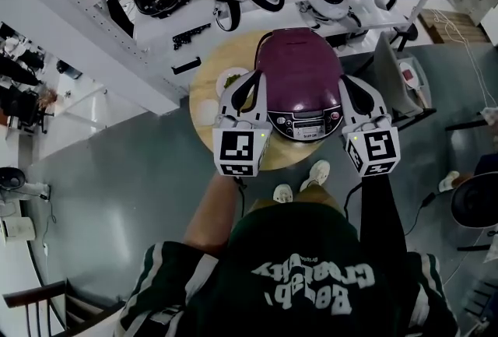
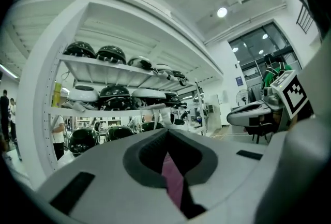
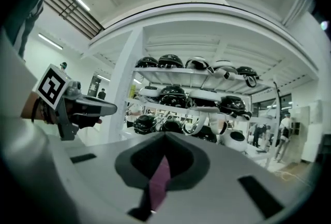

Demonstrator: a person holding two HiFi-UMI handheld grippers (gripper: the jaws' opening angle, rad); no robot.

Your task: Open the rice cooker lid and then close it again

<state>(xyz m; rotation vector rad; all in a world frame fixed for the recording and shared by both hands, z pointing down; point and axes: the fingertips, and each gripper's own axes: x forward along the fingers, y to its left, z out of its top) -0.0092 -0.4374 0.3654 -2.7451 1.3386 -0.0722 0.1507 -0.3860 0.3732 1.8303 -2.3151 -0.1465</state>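
Head view. A: The rice cooker (image 1: 305, 124) stands on the round table (image 1: 204, 86) with its lid (image 1: 299, 63) down, flanked by the left gripper (image 1: 256, 76) and right gripper (image 1: 347, 80), each with jaws pressed together, holding nothing
B: What could go wrong?
A: Closed tips may skid off the smooth domed lid, or shove the cooker across the table
B: Hidden?
A: The latch and hinge; whether either tip touches the cooker cannot be told

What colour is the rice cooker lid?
The rice cooker lid is a glossy dark purple. It shows best in the head view.
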